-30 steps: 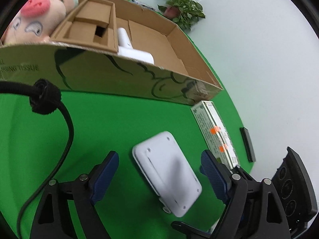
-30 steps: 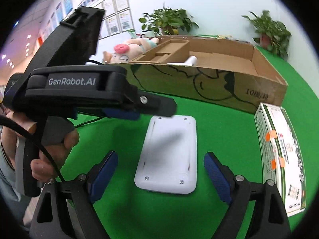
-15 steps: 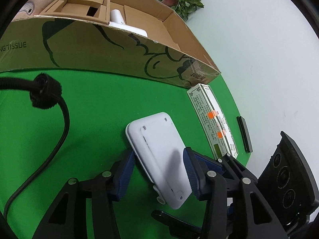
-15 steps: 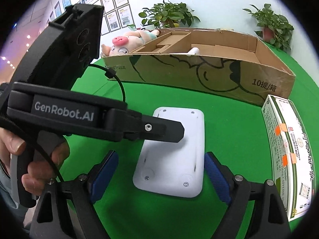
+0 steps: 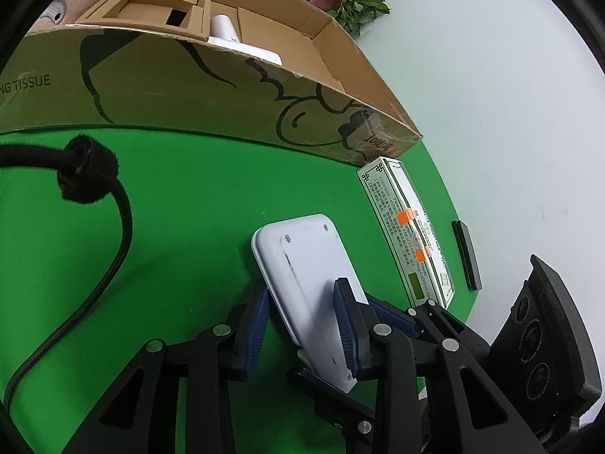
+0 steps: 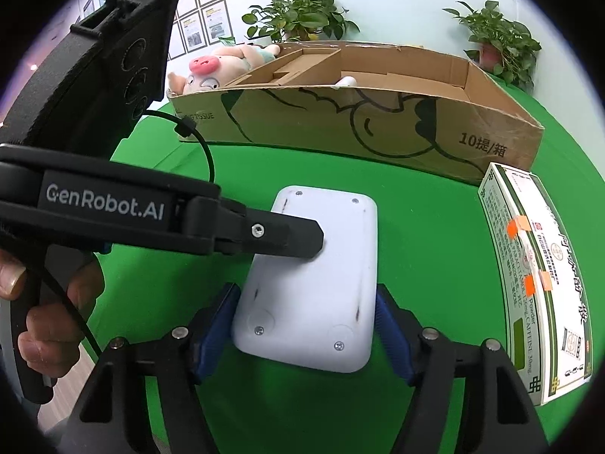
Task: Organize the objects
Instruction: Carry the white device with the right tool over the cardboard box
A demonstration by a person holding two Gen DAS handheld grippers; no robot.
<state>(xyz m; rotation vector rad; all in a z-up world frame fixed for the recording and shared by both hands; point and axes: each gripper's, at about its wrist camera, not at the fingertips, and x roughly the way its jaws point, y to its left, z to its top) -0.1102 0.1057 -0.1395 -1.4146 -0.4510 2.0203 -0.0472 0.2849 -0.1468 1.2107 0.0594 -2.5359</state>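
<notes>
Both grippers' jaws now closed onto white device [image 6: 314,280], edge lifted

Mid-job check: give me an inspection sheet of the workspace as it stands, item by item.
Surface: green mat, no spills seen.
Job's things: white device on the mat, one side tilted up; open box behind it holds a cardboard insert and a white part.
Clutter: carton by the box's corner; pig toy at the box's far end; black bar off the mat.
Tongs: left tongs have just been closing, pinching the device's edge; right tongs have just been closing, pads on its two long sides.
Cables: black cable loops over the mat, clear of the device.
Surroundings: plants, framed sheets, pale wall.
</notes>
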